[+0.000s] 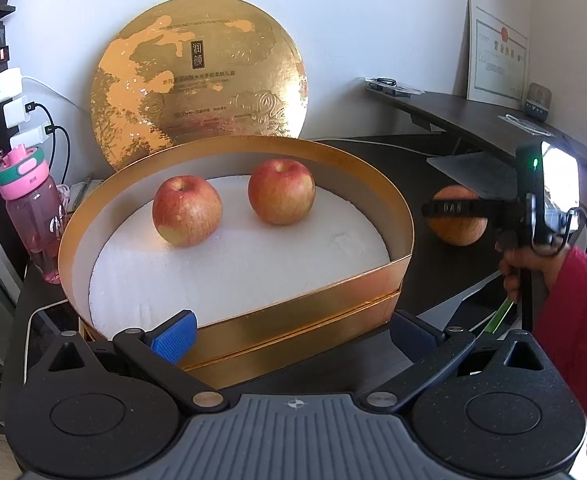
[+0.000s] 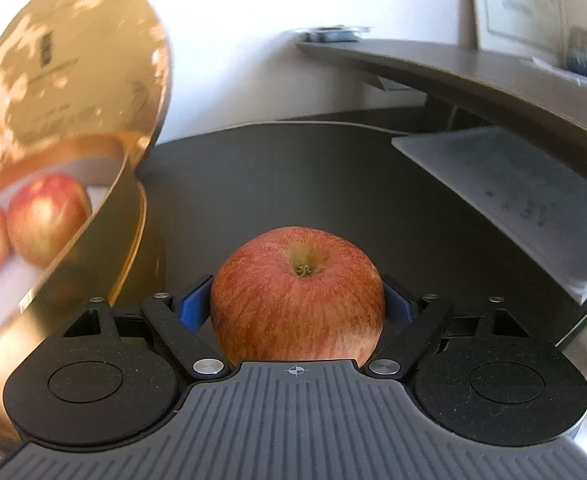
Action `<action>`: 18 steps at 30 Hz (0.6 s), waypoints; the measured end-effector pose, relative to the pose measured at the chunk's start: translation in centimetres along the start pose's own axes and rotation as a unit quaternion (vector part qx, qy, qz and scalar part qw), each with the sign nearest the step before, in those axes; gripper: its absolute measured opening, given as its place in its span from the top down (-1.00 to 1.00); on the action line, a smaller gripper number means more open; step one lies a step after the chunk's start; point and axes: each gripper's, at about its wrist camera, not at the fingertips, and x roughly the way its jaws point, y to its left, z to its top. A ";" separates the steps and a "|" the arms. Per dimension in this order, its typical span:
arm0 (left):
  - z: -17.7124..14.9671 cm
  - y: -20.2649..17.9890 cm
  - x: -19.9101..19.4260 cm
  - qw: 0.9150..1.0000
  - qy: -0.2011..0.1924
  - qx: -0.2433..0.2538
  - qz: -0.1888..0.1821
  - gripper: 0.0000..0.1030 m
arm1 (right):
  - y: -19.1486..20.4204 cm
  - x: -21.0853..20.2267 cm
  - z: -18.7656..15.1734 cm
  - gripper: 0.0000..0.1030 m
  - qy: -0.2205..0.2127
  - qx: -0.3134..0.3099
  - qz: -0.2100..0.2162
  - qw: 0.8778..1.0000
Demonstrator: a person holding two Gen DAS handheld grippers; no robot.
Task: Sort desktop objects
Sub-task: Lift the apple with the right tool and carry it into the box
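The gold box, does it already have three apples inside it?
No, the gold box holds only two apples on its white foam, while the third apple sits between the right tongs outside it.

Blurred gold box [image 2: 93,248] and lid [image 2: 73,64] at the frame edge; illegible framed certificate [image 1: 497,60].

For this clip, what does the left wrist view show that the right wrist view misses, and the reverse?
Only the left wrist view: the pink water bottle, the chargers at the wall, the open left gripper, and the person's hand.

Only the right wrist view: the held apple's stem end and both blue pads pressed against it.

Both: the gold box holding two apples, its gold lid against the wall, the held apple in the right gripper, and the framed certificate.
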 end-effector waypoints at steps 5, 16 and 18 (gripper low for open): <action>-0.4 1.3 -0.5 1.000 -0.008 -0.017 -0.006 -0.99 | 0.6 -2.1 2.7 -0.67 -0.026 0.007 0.001 1.000; -1.5 4.7 -2.1 0.998 -0.025 -0.050 -0.007 -0.99 | 11.2 -7.9 5.9 -0.67 -0.056 -0.086 0.094 0.990; -1.8 5.4 -2.3 0.998 -0.026 -0.057 -0.007 -0.99 | 13.5 -8.0 5.9 -0.66 -0.036 -0.106 0.116 0.987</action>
